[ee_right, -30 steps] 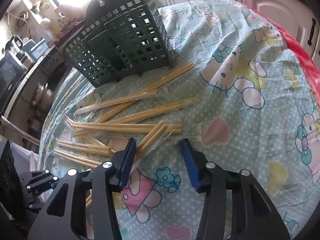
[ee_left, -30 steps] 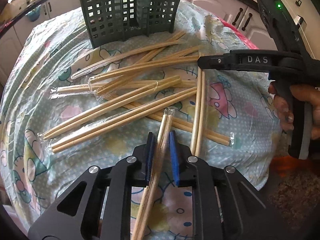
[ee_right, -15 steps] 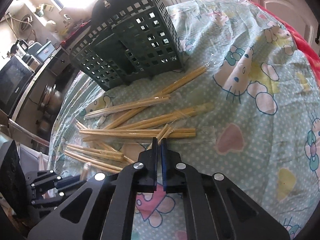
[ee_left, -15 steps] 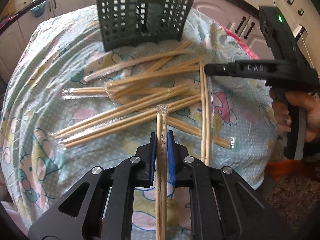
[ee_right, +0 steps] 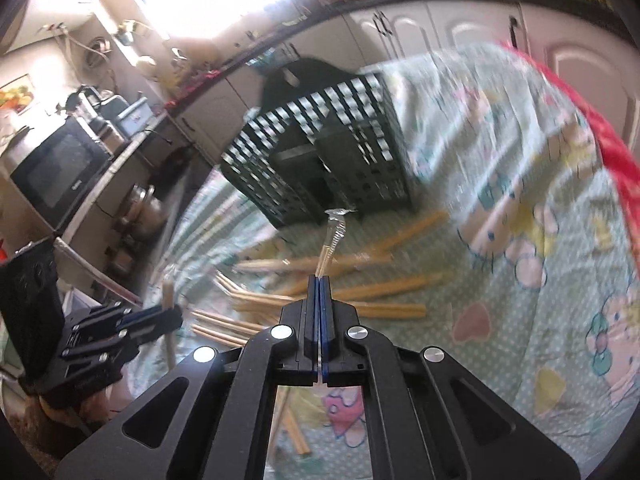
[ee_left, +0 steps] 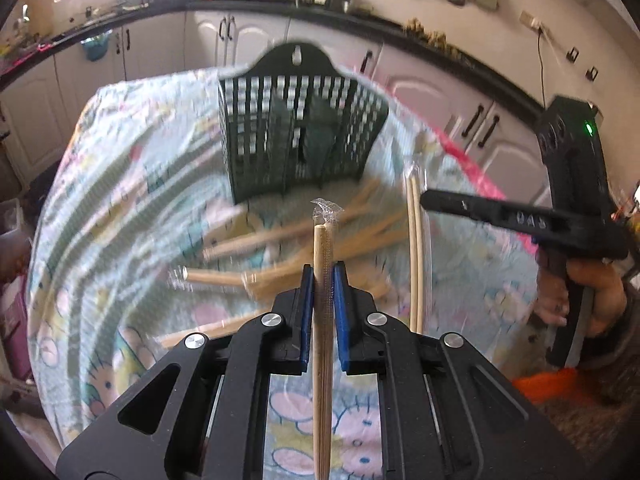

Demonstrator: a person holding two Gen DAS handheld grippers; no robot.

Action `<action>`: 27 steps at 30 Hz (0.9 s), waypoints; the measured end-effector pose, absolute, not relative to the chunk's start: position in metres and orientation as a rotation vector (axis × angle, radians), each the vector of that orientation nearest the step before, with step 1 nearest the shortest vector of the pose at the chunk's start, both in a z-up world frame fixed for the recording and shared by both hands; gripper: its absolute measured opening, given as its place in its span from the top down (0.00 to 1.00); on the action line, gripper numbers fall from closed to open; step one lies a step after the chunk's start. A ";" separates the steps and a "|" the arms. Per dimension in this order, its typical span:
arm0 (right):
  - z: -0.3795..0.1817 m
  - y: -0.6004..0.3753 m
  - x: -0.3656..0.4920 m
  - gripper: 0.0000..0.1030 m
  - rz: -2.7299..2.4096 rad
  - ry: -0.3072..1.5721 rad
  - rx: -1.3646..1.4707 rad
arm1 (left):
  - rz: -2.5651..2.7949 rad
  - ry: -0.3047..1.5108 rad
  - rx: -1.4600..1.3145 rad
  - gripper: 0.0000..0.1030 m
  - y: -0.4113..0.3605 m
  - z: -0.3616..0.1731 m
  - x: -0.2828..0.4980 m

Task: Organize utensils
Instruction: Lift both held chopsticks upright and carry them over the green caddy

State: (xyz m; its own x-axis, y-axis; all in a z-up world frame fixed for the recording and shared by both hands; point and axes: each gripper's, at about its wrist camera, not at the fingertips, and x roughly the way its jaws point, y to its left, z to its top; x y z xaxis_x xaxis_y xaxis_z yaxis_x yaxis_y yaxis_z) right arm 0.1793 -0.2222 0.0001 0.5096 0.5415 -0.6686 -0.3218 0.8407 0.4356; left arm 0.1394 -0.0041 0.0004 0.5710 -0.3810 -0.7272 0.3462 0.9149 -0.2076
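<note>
My left gripper (ee_left: 323, 276) is shut on a wrapped pair of chopsticks (ee_left: 322, 320) and holds it lifted above the table, tip pointing at the dark green utensil basket (ee_left: 300, 136). My right gripper (ee_right: 319, 280) is shut on the clear wrapper (ee_right: 334, 236) of another chopstick pair, which hangs below it (ee_left: 415, 248) in the left wrist view. Several wrapped chopstick pairs (ee_right: 380, 288) lie loose on the cloth in front of the basket (ee_right: 320, 160). The left gripper also shows in the right wrist view (ee_right: 160, 316).
The table wears a pale cartoon-print cloth (ee_right: 520, 240) over a red one (ee_right: 616, 160). Kitchen cabinets (ee_left: 440, 92) and a counter stand behind. A microwave (ee_right: 56, 176) sits at the left. The person's hand (ee_left: 580, 296) holds the right gripper.
Both grippers have lifted off the table with their chopstick pairs and tilted up toward the basket. The view is motion-blurred.
</note>
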 end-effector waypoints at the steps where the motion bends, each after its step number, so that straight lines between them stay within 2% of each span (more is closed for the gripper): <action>1: 0.006 -0.221 0.178 0.99 0.535 0.882 0.267 | -0.427 0.845 -0.052 0.94 -0.003 0.008 0.141; 4: 0.025 -0.218 0.177 0.99 0.555 0.839 0.252 | -0.423 0.806 -0.066 0.97 -0.002 0.022 0.146; 27: 0.157 -0.217 0.222 0.99 0.589 0.500 0.255 | -0.332 0.489 -0.193 0.97 0.016 0.137 0.207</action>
State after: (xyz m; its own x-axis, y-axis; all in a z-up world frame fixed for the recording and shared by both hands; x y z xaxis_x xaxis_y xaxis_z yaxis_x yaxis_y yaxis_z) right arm 0.2224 -0.2171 0.1566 0.7175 0.5866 -0.3755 -0.4660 0.8050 0.3672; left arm 0.2071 0.0155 0.1367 0.8310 -0.3565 -0.4270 0.2651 0.9287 -0.2594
